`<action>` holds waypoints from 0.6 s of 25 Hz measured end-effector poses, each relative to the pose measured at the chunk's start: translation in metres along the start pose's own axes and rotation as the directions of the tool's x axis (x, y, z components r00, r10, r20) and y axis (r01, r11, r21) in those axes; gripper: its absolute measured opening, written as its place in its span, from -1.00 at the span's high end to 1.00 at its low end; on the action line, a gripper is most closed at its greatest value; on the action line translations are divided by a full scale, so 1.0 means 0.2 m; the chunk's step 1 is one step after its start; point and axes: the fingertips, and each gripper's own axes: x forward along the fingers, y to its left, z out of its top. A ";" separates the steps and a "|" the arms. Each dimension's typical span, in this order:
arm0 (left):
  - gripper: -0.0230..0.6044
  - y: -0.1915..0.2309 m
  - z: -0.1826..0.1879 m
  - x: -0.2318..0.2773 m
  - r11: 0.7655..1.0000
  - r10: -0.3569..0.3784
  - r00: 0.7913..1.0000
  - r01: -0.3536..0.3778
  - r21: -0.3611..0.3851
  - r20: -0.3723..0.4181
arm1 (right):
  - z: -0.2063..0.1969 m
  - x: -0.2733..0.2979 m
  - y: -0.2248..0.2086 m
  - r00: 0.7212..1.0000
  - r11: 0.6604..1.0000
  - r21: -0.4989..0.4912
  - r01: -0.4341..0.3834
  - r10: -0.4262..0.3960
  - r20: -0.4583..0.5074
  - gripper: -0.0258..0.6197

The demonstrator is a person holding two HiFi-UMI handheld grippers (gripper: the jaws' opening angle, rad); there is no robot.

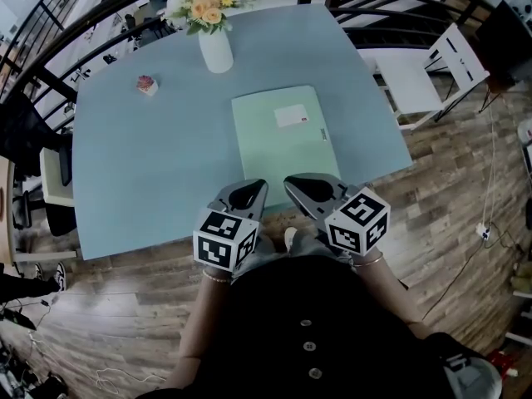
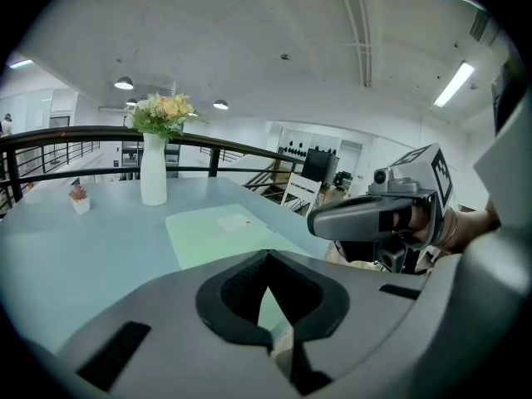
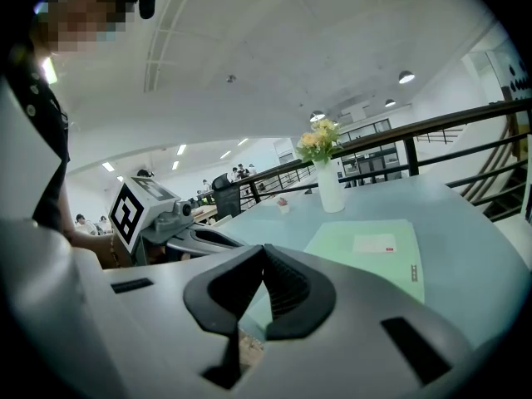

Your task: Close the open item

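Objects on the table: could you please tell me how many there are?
3: a white flower vase at the far edge, a small pink-topped ornament left of it, and a green folder near the front edge. Nothing appears hidden.

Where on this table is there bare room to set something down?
Widest bare patch: the table left of the folder, from the small pot down to the near edge. A narrower strip lies between folder and right edge. Crowded: the near edge at the folder, where the left gripper and right gripper hover shut, and by the vase.
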 end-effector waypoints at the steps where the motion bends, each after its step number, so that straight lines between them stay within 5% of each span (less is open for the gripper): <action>1: 0.88 0.00 0.00 0.00 1.000 0.001 1.000 -0.001 -0.002 -0.001 | 0.00 0.00 0.00 1.000 1.000 -0.003 0.000 0.000 -0.001 0.91; 15: 0.88 -0.02 -0.02 0.01 1.000 -0.012 1.000 0.012 0.004 -0.011 | -0.02 0.01 0.00 1.000 1.000 -0.007 0.001 -0.001 -0.015 0.91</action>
